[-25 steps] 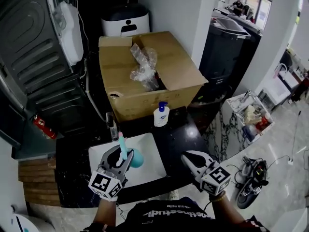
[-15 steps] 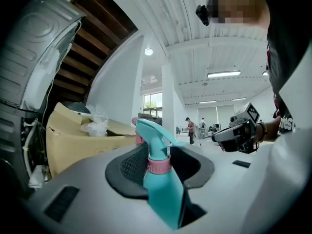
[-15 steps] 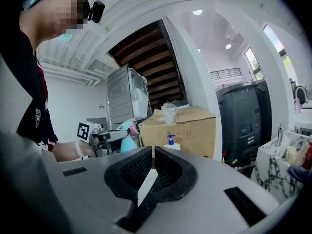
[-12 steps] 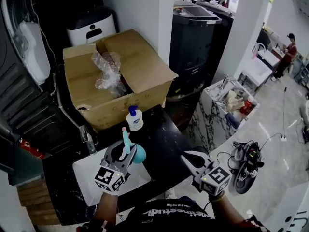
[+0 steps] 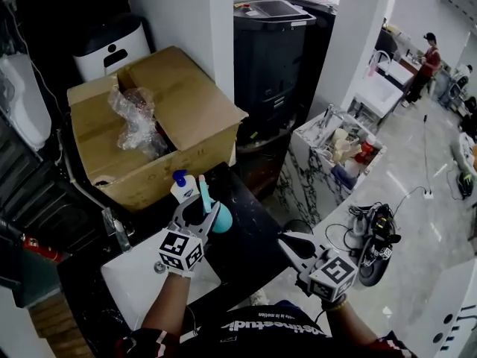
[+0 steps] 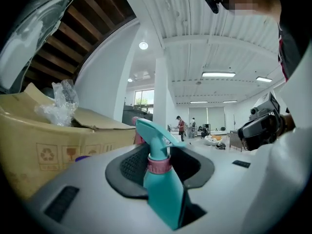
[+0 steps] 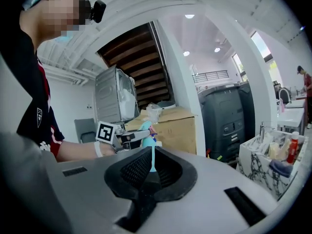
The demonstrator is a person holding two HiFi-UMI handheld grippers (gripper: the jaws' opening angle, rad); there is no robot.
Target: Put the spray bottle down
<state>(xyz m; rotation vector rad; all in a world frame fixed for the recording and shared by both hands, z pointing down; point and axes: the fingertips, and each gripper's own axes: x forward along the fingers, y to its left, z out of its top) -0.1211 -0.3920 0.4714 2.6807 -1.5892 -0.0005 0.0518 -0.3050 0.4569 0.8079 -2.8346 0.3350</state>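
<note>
A teal spray bottle [image 5: 221, 220] with a pink collar is clamped at the neck between the fingers of my left gripper [image 5: 200, 213]. It hangs over the black counter [image 5: 257, 233], close beside the white soap pump bottle [image 5: 181, 187]. In the left gripper view the spray bottle [image 6: 163, 189] fills the gap of that gripper [image 6: 158, 165], nozzle pointing away. My right gripper [image 5: 287, 241] hovers off the counter's near right corner, its fingers together and empty. The right gripper view looks along its jaws [image 7: 152, 167] at the left gripper and the bottle [image 7: 145, 128].
A white sink basin [image 5: 134, 282] with a faucet [image 5: 115, 230] lies left of the bottle. Behind stands an open cardboard box [image 5: 149, 136] holding crumpled plastic. A black bin [image 5: 272, 43] and a marble-patterned stand [image 5: 328, 155] with small items are at the right.
My left gripper has carried the spray bottle from above the sink basin to the right and away, over the black counter next to the soap bottle. The right gripper has shifted slightly.
</note>
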